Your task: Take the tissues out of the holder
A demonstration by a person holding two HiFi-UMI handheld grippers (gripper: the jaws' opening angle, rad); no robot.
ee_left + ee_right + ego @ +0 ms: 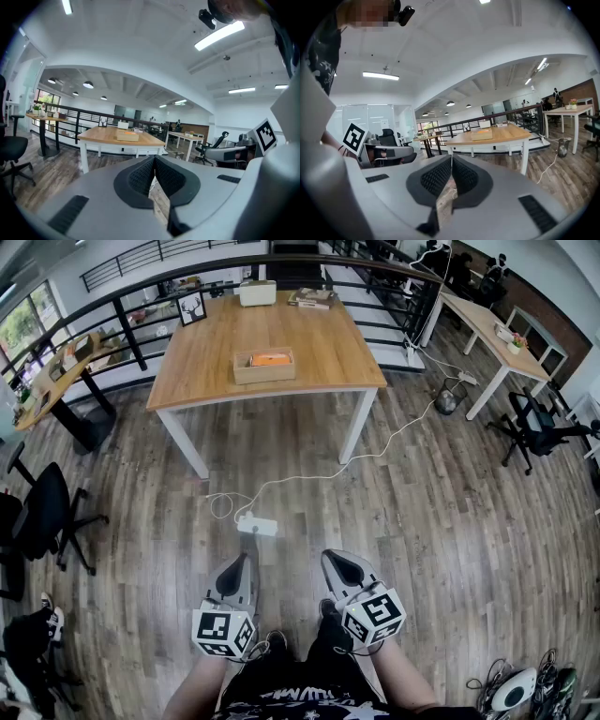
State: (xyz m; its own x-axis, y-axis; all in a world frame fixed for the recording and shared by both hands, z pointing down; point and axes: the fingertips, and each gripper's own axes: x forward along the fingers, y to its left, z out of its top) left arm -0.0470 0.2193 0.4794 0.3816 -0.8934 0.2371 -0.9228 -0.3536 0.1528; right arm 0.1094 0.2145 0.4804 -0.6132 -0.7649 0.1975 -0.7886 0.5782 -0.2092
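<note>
The tissue holder (263, 364) is a shallow wooden box with an orange pack in it, standing in the middle of a wooden table (328, 352) far ahead of me. Both gripper views show the holder small and distant (127, 135) (481, 134). My left gripper (236, 570) and right gripper (339, 565) hang low in front of my body over the wooden floor, well short of the table. The left gripper's (154, 161) pads meet with nothing between them. The right gripper (451, 161) is likewise shut and empty.
A white power strip (257, 524) and its cable lie on the floor between me and the table. On the table's far end are a white box (257, 292), books (312, 298) and a framed picture (191, 307). Office chairs (42, 512) (534, 423) stand at both sides; a black railing (131, 329) runs behind.
</note>
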